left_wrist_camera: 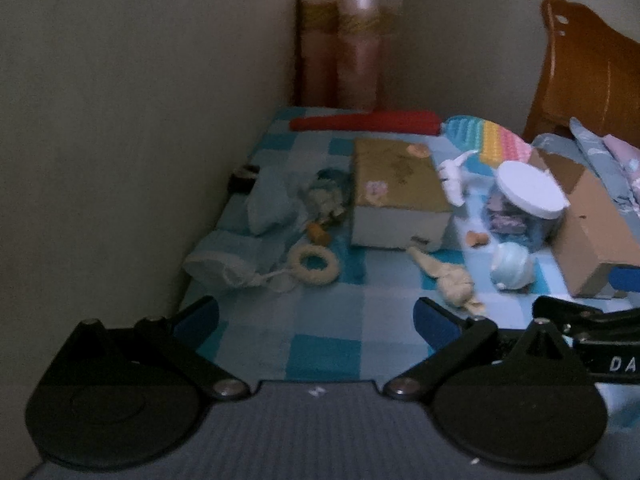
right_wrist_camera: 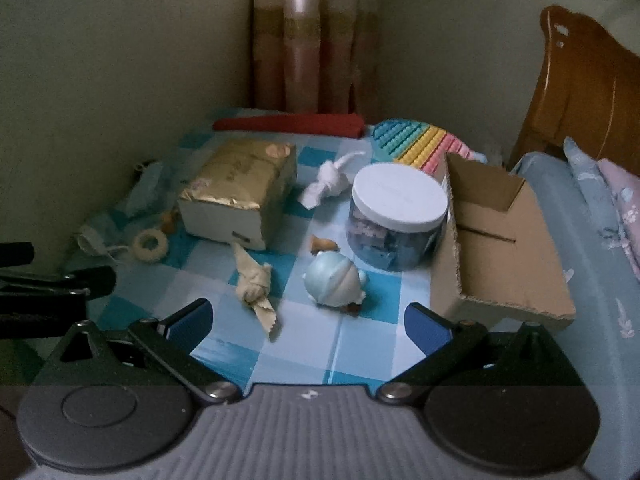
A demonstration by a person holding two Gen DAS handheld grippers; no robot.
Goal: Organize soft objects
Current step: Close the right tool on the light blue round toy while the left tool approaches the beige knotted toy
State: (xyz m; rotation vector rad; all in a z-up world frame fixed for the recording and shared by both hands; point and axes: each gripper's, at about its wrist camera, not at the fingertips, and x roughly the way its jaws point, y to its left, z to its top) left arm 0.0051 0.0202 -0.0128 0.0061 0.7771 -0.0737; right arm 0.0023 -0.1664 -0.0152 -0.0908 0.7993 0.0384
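Both grippers hover open and empty over a blue checked bedsheet (right_wrist_camera: 320,352). My left gripper (left_wrist_camera: 316,320) faces a cream ring toy (left_wrist_camera: 314,265) and a knotted beige cloth (left_wrist_camera: 452,278). My right gripper (right_wrist_camera: 308,320) is just short of the same beige cloth (right_wrist_camera: 256,286) and a pale blue round plush (right_wrist_camera: 334,282). A knotted white cloth (right_wrist_camera: 330,180) lies farther back. An open cardboard box (right_wrist_camera: 500,236) stands at the right; it also shows in the left wrist view (left_wrist_camera: 588,220).
A gold-topped tissue pack (right_wrist_camera: 240,192), a white-lidded clear jar (right_wrist_camera: 398,220), a rainbow pop-it mat (right_wrist_camera: 416,144) and a red cloth (right_wrist_camera: 288,124) lie on the bed. A blue pouch (left_wrist_camera: 268,204) rests by the left wall. A wooden headboard (right_wrist_camera: 588,92) stands at the right.
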